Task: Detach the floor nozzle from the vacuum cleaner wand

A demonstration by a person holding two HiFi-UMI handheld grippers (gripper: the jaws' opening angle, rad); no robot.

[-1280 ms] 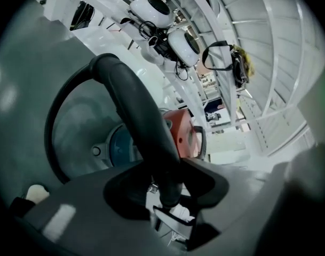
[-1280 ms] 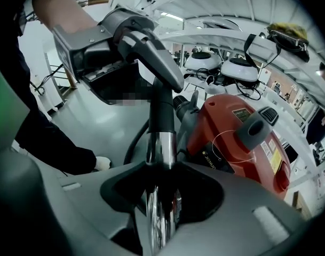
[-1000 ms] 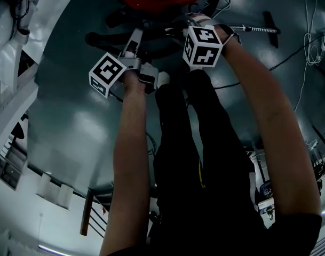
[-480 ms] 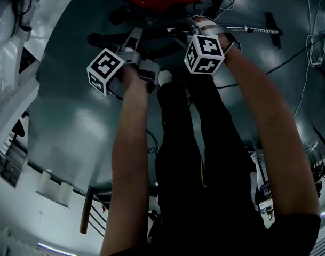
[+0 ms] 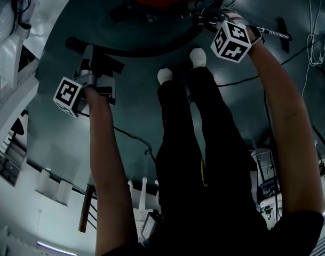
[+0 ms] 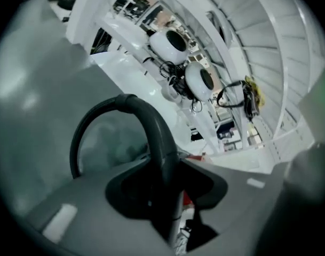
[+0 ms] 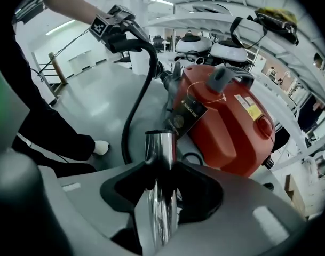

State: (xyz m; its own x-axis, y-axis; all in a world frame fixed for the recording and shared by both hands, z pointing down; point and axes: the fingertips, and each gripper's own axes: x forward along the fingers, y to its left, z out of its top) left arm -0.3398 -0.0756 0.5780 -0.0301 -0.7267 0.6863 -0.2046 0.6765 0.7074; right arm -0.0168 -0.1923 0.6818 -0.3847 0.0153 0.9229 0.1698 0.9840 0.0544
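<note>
Left gripper [image 6: 168,193]: jaws closed on the stiff end of the black hose [image 6: 146,116]; the hose rises out of the jaws, arches over and drops back toward the floor [image 5: 61,132]; this gripper is held out over the left part of the floor, well apart from the other one.

Thin black cable [image 5: 131,136]: loose on the floor, between the left arm and the person's legs.

Two white shoes [image 5: 165,76]: the person's, planted mid-floor between the two arms.

Red vacuum cleaner [image 7: 226,121]: standing at the far edge of the floor; grey knob on top, black tag on its near side; the hose drops from the left gripper to the floor just beside it.

Right gripper [image 7: 161,196]: jaws clamped on the chrome wand [image 7: 160,148], just below its open, bare end.

Floor nozzle [image 5: 283,34]: a short black crossbar at the wand's other end, lying on the floor near its right edge, beyond the right hand; it meets the wand's tip, though whether it is locked on or only touching I cannot tell.
</note>
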